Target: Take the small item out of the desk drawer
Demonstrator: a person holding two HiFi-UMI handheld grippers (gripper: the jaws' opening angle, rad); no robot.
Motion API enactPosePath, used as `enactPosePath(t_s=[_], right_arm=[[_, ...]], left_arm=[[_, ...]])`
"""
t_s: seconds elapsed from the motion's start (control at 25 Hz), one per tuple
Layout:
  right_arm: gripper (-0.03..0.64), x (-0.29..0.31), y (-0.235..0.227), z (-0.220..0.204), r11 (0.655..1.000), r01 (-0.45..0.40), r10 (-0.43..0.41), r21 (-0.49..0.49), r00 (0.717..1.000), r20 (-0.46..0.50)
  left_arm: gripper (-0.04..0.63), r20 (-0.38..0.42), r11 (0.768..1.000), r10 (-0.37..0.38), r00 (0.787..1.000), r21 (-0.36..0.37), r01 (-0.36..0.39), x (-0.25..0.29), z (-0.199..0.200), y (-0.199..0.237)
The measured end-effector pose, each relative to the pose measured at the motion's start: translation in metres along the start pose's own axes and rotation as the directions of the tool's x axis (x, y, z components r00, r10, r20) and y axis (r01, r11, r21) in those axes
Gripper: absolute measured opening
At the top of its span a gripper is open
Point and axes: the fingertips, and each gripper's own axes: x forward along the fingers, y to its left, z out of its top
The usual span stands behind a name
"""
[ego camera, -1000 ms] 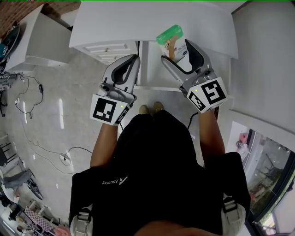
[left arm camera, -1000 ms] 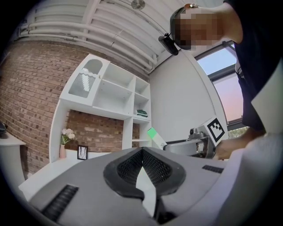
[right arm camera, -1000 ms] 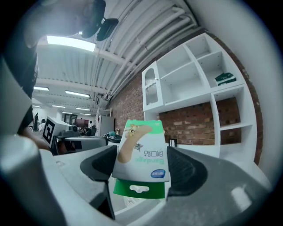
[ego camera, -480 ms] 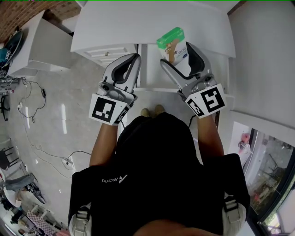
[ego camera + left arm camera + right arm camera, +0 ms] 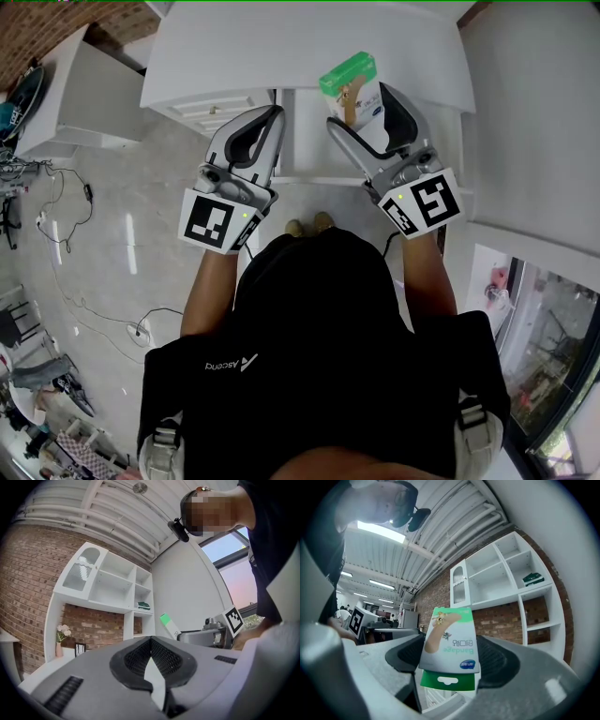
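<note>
Right tool (image 5: 359, 108) grips bandage pack (image 5: 351, 82); left tool (image 5: 274, 116) seemingly closed.

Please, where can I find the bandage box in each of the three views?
Head view: upper centre-right, the bandage box between the right gripper's jaws.
Left gripper view: right of centre, green end up.
Right gripper view: centre, clamped between the jaws.
Shared landmark: the white shelf unit, in both gripper views only.

Bandage packet (image 5: 352, 86) between right gripper (image 5: 357, 104) fingers, left gripper (image 5: 273, 118) alongside.
</note>
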Motion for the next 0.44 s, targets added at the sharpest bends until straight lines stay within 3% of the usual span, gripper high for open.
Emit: enactPosePath(t_s=[0.44], right_arm=[[0.351,-0.0009,-0.0003,-0.0005,1.000,-0.014,0.014,-0.002,1.000,0.002]], left_arm=[[-0.002,0.027,1.000,0.004,1.000,-0.014,-0.003,0.0014,0.0051,-0.0026]])
